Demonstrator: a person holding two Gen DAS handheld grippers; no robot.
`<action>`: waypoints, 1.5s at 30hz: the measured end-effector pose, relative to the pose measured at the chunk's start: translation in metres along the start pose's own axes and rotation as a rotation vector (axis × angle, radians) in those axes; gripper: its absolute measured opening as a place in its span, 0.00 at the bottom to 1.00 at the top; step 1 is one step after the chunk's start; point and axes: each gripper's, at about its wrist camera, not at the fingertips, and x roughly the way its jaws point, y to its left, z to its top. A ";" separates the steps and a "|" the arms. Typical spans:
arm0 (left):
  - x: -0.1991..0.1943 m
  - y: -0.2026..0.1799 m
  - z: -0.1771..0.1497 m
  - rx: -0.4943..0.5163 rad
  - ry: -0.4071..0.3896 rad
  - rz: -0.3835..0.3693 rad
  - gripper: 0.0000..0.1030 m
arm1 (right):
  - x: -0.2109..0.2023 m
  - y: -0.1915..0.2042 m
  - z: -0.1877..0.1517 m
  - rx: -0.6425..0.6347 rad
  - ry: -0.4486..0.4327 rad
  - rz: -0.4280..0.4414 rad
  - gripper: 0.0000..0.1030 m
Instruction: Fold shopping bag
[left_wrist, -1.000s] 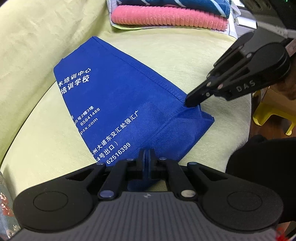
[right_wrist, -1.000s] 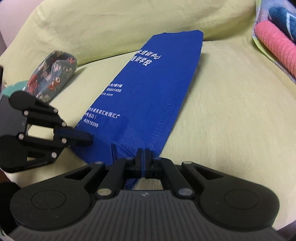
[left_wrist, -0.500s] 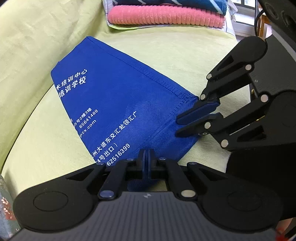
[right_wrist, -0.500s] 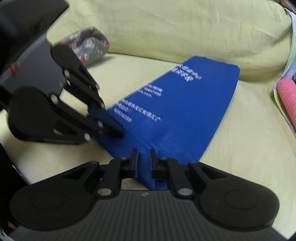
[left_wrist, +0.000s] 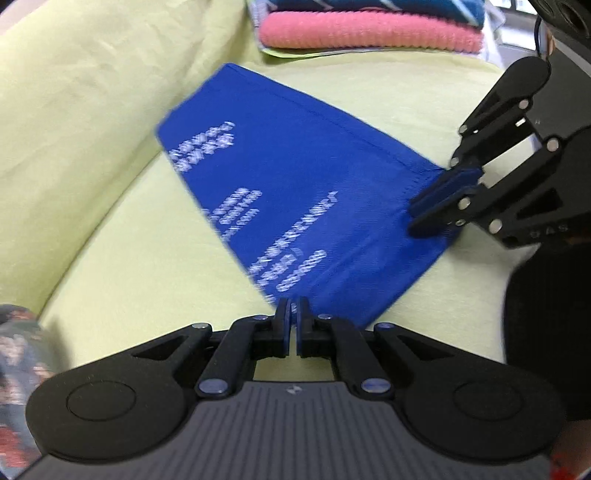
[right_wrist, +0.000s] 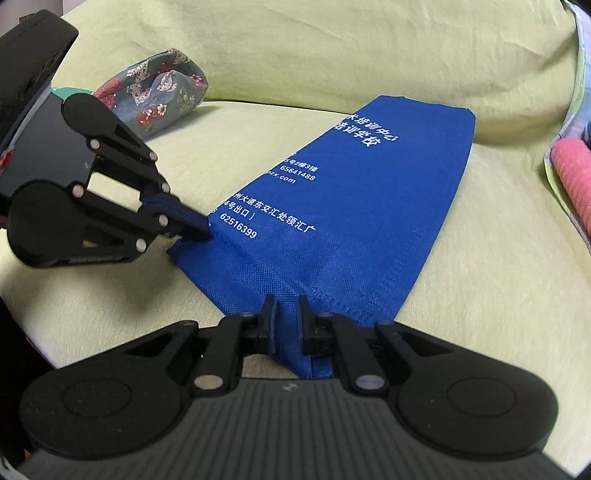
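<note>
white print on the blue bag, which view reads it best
The right wrist view: the white print on the blue bag is sharp, with its digits legible. In the left wrist view the same print is motion-blurred and unreadable.

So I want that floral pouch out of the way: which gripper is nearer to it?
Left. The left gripper pinches the blue bag's corner just in front of the floral pouch; the right gripper holds the far corner.

Each black tool (right_wrist: 285, 314) has silver rivets, blue-faced fingers (left_wrist: 441, 188) (faint lettering, perhaps "DAS") and a ribbed grey body.
</note>
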 end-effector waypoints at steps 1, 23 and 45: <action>-0.009 -0.006 -0.003 0.059 -0.017 0.031 0.03 | 0.000 -0.001 0.000 0.006 0.002 0.007 0.06; 0.038 -0.078 -0.063 1.262 -0.064 0.190 0.09 | -0.002 -0.008 -0.001 0.020 -0.016 0.043 0.06; 0.039 -0.018 0.013 0.859 -0.005 -0.179 0.06 | -0.017 0.010 -0.087 -1.143 -0.371 -0.096 0.21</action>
